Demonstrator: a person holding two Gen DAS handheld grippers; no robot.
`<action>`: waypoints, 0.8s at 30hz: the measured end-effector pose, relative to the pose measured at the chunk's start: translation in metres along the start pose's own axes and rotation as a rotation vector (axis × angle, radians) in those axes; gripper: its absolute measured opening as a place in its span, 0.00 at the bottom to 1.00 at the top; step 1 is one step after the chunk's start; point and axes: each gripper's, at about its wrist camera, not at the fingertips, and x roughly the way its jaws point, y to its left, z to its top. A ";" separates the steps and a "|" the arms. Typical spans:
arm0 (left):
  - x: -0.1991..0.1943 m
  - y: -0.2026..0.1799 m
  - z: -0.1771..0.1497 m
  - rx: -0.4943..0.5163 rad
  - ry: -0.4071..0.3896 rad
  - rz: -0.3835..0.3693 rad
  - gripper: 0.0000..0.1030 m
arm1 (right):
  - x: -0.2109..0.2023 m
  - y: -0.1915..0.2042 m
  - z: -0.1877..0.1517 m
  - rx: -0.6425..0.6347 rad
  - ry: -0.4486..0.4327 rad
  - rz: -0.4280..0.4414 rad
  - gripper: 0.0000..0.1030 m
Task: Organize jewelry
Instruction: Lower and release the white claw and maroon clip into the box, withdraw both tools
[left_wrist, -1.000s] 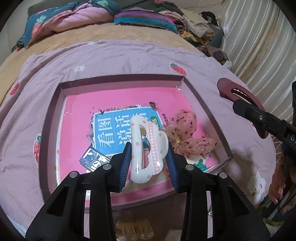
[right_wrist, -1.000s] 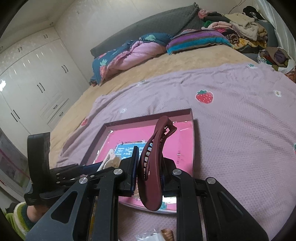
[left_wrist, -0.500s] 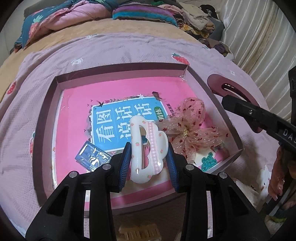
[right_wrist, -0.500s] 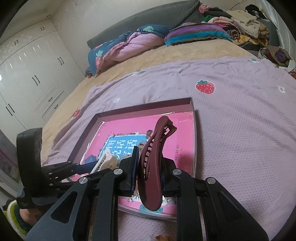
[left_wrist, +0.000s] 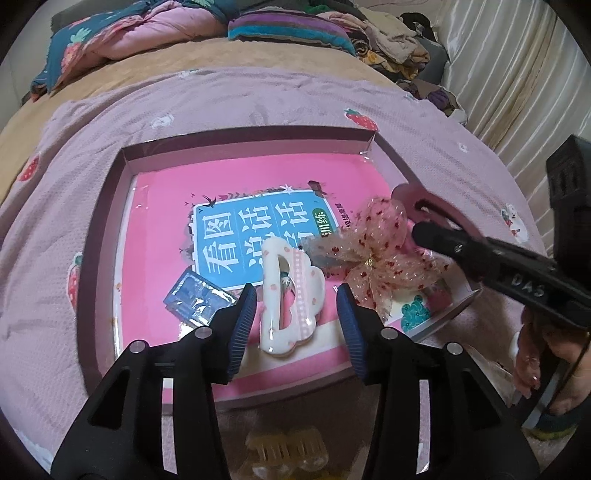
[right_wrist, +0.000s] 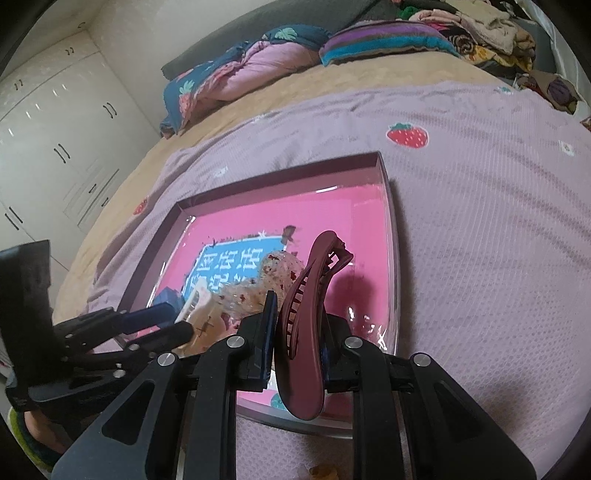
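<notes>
White claw clip (left_wrist: 286, 297), pink-trimmed, glossy, is lying in the pink tray (left_wrist: 103, 236) between the left gripper (left_wrist: 295, 317) fingers, which have just been opening and are standing clear. Maroon toothed clip (right_wrist: 308, 321) is sitting clamped upright in the right gripper (right_wrist: 295, 343) fingers, over the tray's near edge. "DAS" is showing on the right gripper's arm.

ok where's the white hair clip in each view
Left wrist view: the white hair clip lies low in the middle, in the pink tray, between the open left gripper's fingers.
Right wrist view: only its pale end shows at lower left, beside the left gripper.
Shared landmark: the blue label on the tray floor.
</notes>
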 end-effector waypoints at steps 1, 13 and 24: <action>-0.002 0.000 0.000 -0.001 -0.004 0.002 0.40 | 0.000 0.000 -0.001 0.003 0.004 0.000 0.18; -0.024 0.006 -0.005 -0.027 -0.034 0.033 0.44 | -0.018 0.001 -0.009 0.021 -0.014 0.011 0.35; -0.052 0.003 -0.005 -0.038 -0.084 0.040 0.51 | -0.059 0.013 -0.012 0.005 -0.093 0.009 0.58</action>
